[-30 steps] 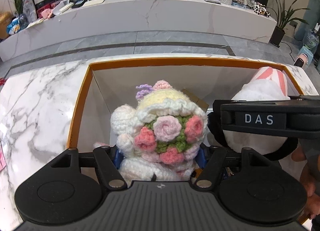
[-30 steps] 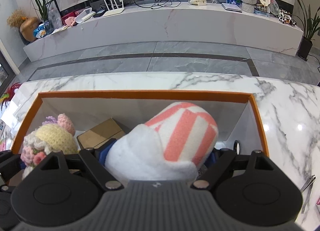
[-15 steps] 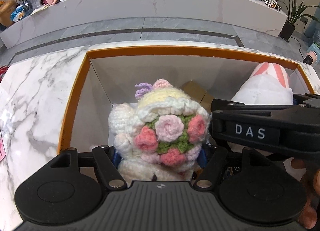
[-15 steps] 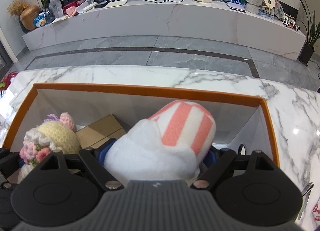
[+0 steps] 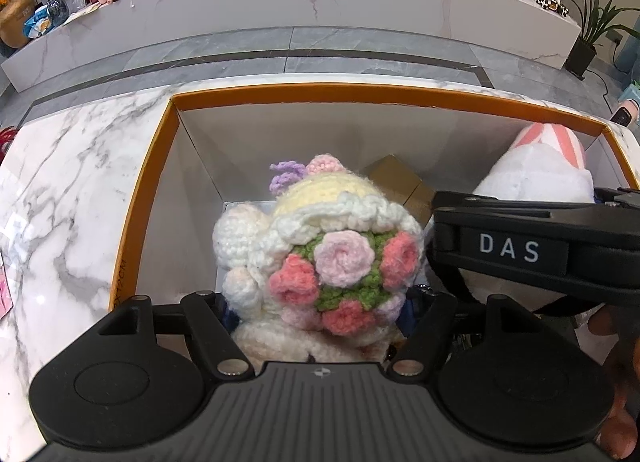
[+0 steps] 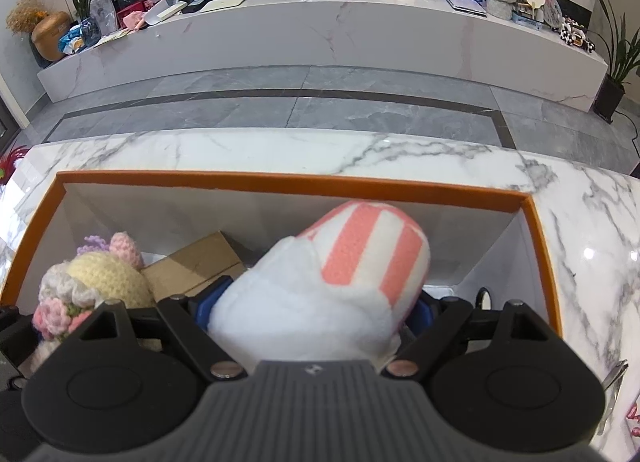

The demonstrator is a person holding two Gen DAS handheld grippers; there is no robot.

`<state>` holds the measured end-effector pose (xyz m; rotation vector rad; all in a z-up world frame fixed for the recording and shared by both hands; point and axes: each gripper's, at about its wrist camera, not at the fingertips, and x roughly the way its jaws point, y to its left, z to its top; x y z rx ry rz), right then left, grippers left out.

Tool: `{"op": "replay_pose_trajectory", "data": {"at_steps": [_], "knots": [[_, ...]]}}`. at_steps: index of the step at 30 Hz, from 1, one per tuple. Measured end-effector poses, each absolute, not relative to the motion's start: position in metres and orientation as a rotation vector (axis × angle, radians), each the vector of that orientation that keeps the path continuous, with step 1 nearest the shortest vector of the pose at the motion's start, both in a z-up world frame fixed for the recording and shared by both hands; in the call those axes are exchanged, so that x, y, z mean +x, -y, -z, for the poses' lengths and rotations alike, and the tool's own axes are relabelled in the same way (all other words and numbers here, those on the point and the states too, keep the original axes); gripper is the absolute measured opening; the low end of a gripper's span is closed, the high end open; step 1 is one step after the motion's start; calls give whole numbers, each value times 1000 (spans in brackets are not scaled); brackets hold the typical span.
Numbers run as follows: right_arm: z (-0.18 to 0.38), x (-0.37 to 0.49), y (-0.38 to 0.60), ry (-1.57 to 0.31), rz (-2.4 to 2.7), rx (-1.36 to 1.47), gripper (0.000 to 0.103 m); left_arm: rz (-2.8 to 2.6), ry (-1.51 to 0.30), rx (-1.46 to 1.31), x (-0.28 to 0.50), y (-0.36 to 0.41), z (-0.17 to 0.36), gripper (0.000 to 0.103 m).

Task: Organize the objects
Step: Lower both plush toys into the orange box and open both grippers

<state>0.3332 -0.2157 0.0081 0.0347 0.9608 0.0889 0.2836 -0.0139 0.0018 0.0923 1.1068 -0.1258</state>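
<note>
My left gripper [image 5: 316, 314] is shut on a crocheted doll [image 5: 320, 246] with a yellow hat and pink roses, held inside the orange-rimmed box [image 5: 360, 92]. My right gripper [image 6: 312, 310] is shut on a white plush toy with pink stripes [image 6: 340, 282], also held inside the box [image 6: 280, 184]. The doll shows at the left of the right wrist view [image 6: 88, 286]. The plush [image 5: 540, 170] and the right gripper body [image 5: 540, 246] show at the right of the left wrist view.
A brown cardboard box [image 6: 196, 266] lies in the orange box between the two toys. The box stands on a white marble table [image 6: 280, 150]. A metal tool [image 6: 612, 376] lies on the table at the right. A long white bench [image 6: 320, 30] stands beyond the floor.
Both grippers have lowered and tilted a little further into the box, still holding their toys. The box walls look nearer and the room beyond has shifted up.
</note>
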Motion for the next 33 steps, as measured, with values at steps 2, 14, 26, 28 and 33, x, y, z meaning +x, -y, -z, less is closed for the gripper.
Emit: {"op": "replay_pose_trajectory", "data": {"at_steps": [2,14,26,28,33], "knots": [[-7,334,218,-972,-85,44,87,121,-1105,90,284,15,-2,82],[-8,331,217,-970,-93,48,98,149,-1098,76,281,14,-6,97],[-31,305,214,-905,-96,13,102,158,-1035,69,270,17,-31,102],[-37,300,218,-892,-90,24,102,163,-1022,72,265,16,-36,102],[-48,285,223,-869,-69,32,102,181,-1005,105,257,16,-47,102]]}}
